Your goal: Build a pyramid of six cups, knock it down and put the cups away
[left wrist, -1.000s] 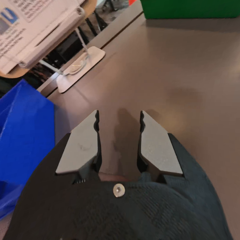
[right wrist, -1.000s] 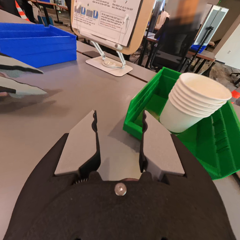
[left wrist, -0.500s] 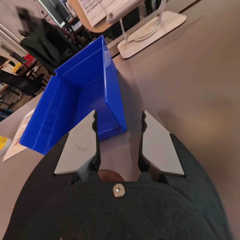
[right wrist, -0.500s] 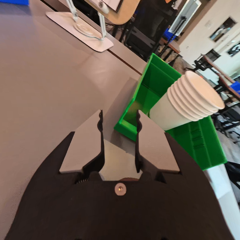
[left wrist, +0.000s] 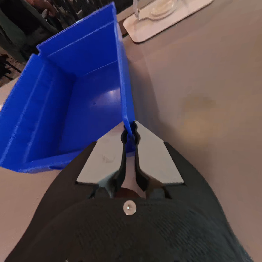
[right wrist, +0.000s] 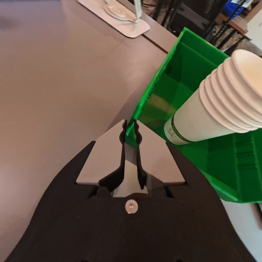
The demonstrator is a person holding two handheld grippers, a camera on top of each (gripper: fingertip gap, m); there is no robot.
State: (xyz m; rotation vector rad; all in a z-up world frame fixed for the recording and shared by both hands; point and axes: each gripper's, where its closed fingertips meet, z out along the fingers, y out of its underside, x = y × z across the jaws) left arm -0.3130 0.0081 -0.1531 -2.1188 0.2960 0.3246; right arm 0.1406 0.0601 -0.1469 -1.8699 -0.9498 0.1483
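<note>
In the left wrist view, the left gripper point(left wrist: 130, 128) is seen closed down to a narrow slit, with the right-hand wall of a blue bin point(left wrist: 79, 90) pinched between its 2 fingers at the near corner. The bin's inside shows only bare blue plastic, with 2 raised ribs along the far wall; no label or brand mark can be made out on it. The bin stands on a grey-brown table point(left wrist: 198, 99). Beyond the bin, at the top edge, the pale flat base of a stand point(left wrist: 163, 21) is seen lying on the table, blurred.

In the right wrist view, the right gripper point(right wrist: 130, 124) is likewise drawn almost fully together, and the left-hand wall of a green bin point(right wrist: 156, 90) is clamped between its fingertips at the near corner. Inside this bin a nested stack of white paper cups point(right wrist: 212, 104) is leaning, base down toward the gripper and mouths up to the right; 6 rims can be counted. A green band runs round the lowest cup near its base, with a small block of print and a symbol beside it, too small to be made out. The stand's base point(right wrist: 120, 18) is seen at the top of the table point(right wrist: 63, 85), well apart from the green bin.
</note>
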